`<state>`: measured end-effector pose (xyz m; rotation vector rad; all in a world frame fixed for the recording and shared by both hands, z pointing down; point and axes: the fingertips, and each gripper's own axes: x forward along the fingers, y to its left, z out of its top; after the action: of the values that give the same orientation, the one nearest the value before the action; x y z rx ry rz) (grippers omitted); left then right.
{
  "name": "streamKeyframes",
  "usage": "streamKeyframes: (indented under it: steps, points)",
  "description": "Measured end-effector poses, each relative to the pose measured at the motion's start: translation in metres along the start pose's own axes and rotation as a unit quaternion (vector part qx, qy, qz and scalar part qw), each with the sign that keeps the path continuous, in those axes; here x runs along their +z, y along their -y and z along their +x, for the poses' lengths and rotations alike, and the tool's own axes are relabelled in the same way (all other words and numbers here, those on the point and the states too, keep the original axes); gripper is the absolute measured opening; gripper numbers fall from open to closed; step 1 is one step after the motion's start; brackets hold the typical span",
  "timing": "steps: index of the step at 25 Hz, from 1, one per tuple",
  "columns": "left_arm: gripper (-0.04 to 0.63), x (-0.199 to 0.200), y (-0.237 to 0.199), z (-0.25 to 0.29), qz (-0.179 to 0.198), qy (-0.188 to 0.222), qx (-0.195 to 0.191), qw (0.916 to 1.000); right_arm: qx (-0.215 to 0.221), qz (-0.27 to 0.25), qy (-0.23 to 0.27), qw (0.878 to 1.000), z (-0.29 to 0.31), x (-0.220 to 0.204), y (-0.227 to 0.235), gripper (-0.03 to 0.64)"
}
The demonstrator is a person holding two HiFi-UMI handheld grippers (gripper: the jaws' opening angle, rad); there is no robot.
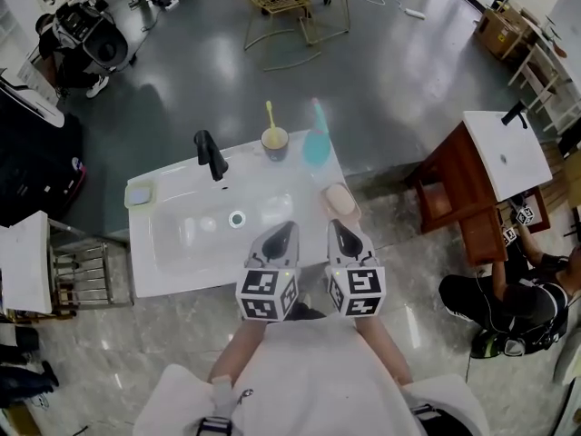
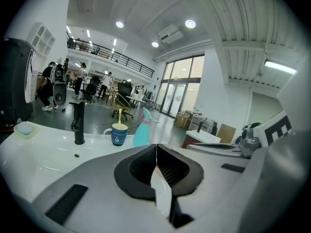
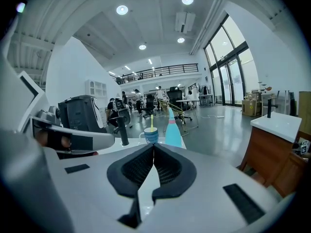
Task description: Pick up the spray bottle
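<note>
Your white sink basin (image 1: 172,262) looks smooth and glossy, like glazed ceramic, and it catches the ceiling lights. On its back rim the faucet (image 1: 211,155) is matt black. Beside the faucet the cup (image 1: 275,143) is glossy blue and holds a yellow plastic toothbrush (image 1: 270,114). The spray bottle (image 1: 316,139) is translucent teal plastic. Beyond the basin the floor (image 1: 381,71) is polished grey and mirror-like. To the basin's right, the cabinet (image 1: 454,193) is red-brown wood under a plain white top. Your left gripper (image 2: 156,148) and right gripper (image 3: 153,149) have matt grey plastic shells with black ribbed pads (image 2: 143,169).
</note>
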<state>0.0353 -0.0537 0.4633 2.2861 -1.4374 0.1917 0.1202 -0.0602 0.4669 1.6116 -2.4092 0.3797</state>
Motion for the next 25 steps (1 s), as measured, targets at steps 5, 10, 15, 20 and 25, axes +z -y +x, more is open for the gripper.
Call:
streamKeyframes:
  steps: [5,10,15,20,25]
  points:
    - [0.026,0.002,-0.005,0.002,-0.003,0.007,0.005,1.0000,0.007,-0.014,-0.001,1.000,0.003,0.001,-0.004,0.026]
    - [0.026,0.012,-0.003,0.010,0.004,0.013,-0.001,0.9999,0.002,-0.016,0.003,1.000,0.008,0.008,0.000,0.025]
    - [0.026,0.020,-0.008,0.019,0.006,0.014,-0.005,0.9999,0.000,-0.011,0.006,1.000,0.020,0.014,0.003,0.026]
    - [0.026,0.023,-0.015,0.031,0.005,0.009,-0.008,0.9999,0.000,0.000,0.003,1.000,0.035,0.016,0.007,0.026]
    - [0.026,0.031,-0.024,0.044,0.009,0.007,-0.016,0.9998,0.004,0.002,-0.007,1.000,0.053,0.018,0.007,0.026]
